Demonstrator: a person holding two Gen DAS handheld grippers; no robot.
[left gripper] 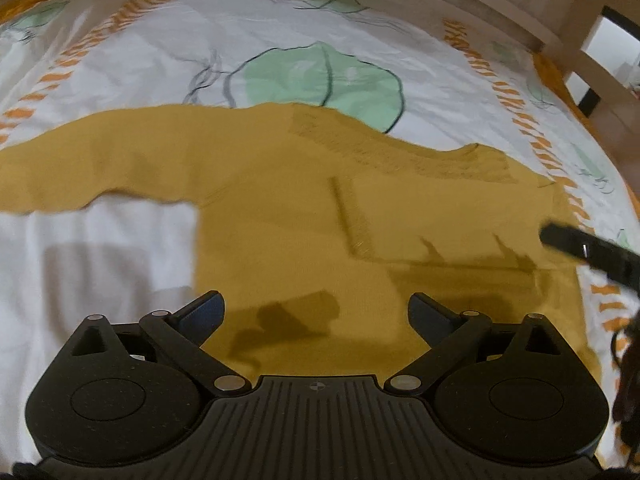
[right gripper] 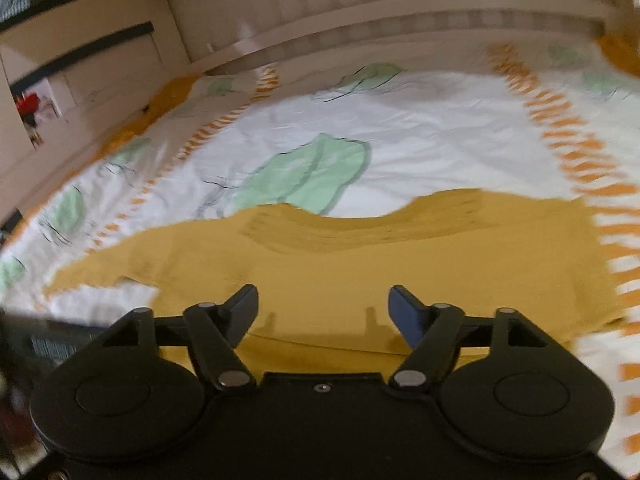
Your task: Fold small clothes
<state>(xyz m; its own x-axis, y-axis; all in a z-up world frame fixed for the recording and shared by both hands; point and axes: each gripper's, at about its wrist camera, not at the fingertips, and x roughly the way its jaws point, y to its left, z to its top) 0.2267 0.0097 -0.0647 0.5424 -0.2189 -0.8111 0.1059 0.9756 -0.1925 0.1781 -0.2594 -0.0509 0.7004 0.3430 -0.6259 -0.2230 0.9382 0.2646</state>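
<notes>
One mustard sweater (left gripper: pixel 360 220) lies flat on the leaf-print bedspread (left gripper: pixel 280 40), one sleeve (left gripper: pixel 80 168) stretched toward the left edge. It looks soft and light, likely to sag, so the hem corners or the cuff seem good places to grasp. Left gripper (left gripper: pixel 314 314) and right gripper (right gripper: pixel 322 310) both hover over it, jaws apart, holding nothing. Motion blur hides the other sleeve.

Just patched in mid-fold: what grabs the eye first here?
A mustard-yellow knitted sweater lies spread across a white bedspread with green leaves and orange dashes, one sleeve stretched out to the left. Both tongs, left and right, hang open over it, empty.
</notes>
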